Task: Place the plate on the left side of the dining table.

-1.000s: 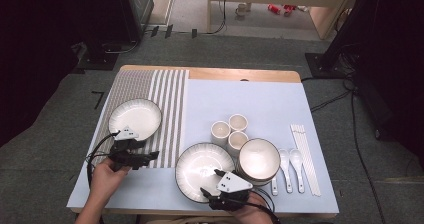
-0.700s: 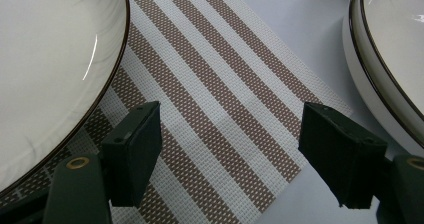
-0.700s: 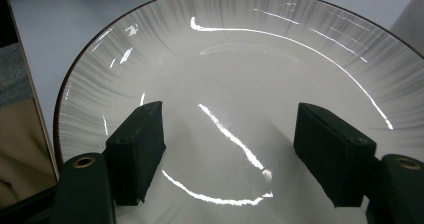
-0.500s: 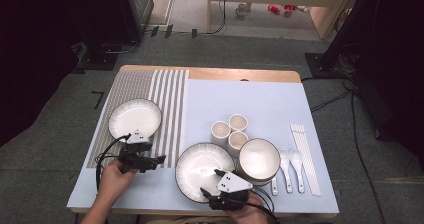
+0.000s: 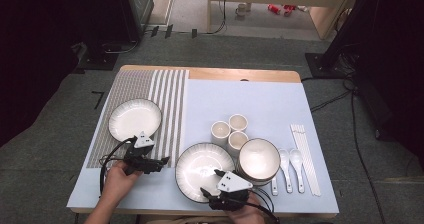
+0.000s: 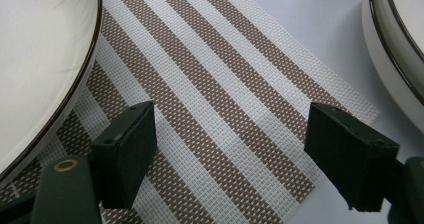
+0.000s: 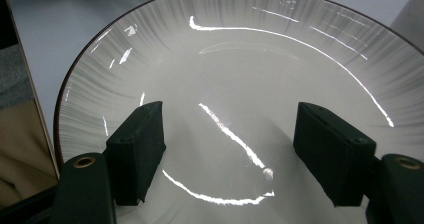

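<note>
Worktop (image 5: 260, 99) under a pale blue cloth, with a brown-and-white striped mat (image 5: 150, 91) on its left part.

Far left: a white plate (image 5: 135, 120) with a dark rim sits on the striped mat, nothing in it. Just beside its near edge, the left tool (image 5: 159, 162), held in the person's left hand (image 5: 119, 179), hangs over the mat's near right corner. In the left gripper view its jaws stand wide apart with only mat weave between them; the plate rim shows at upper left.

Centre: a second, larger dark-rimmed plate (image 5: 204, 170) lies on the blue cloth, bare and glossy. The right tool (image 5: 209, 194) is at its near edge. In the right gripper view its jaws are spread apart over the plate's inner surface, clamped on nothing.

Right of centre: three small white cups (image 5: 230, 130) clustered together, upright; contents cannot be told. Touching or just beside them, a white bowl (image 5: 258, 160), nothing visible inside.

Further right: two white spoons (image 5: 291, 168) side by side, then a set of pale chopsticks (image 5: 305, 156) laid lengthwise.

No readable writing or labels on any item.
</note>
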`<state>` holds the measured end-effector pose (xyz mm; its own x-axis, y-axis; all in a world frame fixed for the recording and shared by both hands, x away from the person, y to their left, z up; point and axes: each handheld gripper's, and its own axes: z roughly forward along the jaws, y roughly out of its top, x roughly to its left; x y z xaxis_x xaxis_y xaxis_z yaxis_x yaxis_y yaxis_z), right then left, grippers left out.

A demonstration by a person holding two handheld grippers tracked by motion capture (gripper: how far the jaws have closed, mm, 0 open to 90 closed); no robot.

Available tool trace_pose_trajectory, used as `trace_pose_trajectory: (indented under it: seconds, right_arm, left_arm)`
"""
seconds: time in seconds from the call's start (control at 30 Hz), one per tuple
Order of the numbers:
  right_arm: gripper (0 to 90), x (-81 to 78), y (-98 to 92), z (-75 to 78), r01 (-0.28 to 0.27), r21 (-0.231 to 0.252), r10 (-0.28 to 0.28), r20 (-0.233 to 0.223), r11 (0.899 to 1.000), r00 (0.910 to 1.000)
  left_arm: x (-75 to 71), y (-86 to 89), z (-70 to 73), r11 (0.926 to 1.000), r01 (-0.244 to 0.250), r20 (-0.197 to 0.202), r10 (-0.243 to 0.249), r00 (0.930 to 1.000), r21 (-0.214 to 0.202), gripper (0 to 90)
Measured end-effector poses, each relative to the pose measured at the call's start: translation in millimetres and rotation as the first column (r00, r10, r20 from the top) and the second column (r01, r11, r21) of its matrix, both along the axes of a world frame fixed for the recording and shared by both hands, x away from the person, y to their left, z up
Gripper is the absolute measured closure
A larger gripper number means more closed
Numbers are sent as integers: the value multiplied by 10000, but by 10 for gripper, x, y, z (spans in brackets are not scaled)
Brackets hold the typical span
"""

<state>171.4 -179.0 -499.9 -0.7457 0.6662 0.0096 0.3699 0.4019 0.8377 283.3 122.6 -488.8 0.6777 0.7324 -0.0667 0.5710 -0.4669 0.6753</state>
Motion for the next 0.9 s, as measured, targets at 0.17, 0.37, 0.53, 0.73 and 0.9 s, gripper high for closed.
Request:
trace_pose_trajectory:
  seconds: [0.17,0.37,0.53,0.73,0.9]
  right_arm:
    - [267,6,19,23,46,-96,-48,-136,9999,9999]
    - [260,10,21,76,-20,175,28,-420,9998,9991]
    - [236,16,16,111,-47,236,62,-671,9997,9977]
    - [297,-7,15,182,-332,216,347,-733,9992,9967]
    - [311,-10,25,254,-400,76,405,-815,9992,9958]
  left_arm:
    - [-44,-4,-37,9999,72,434,-75,9990,74,181]
    - [-71,-41,-56,9998,-30,618,18,9981,197,158]
    - [-92,-29,-78,10000,-86,810,83,9967,30,157]
    - [-103,-29,-90,9999,-123,900,124,9959,-25,150]
    - [-107,-27,-95,9999,-140,939,147,9955,-77,150]
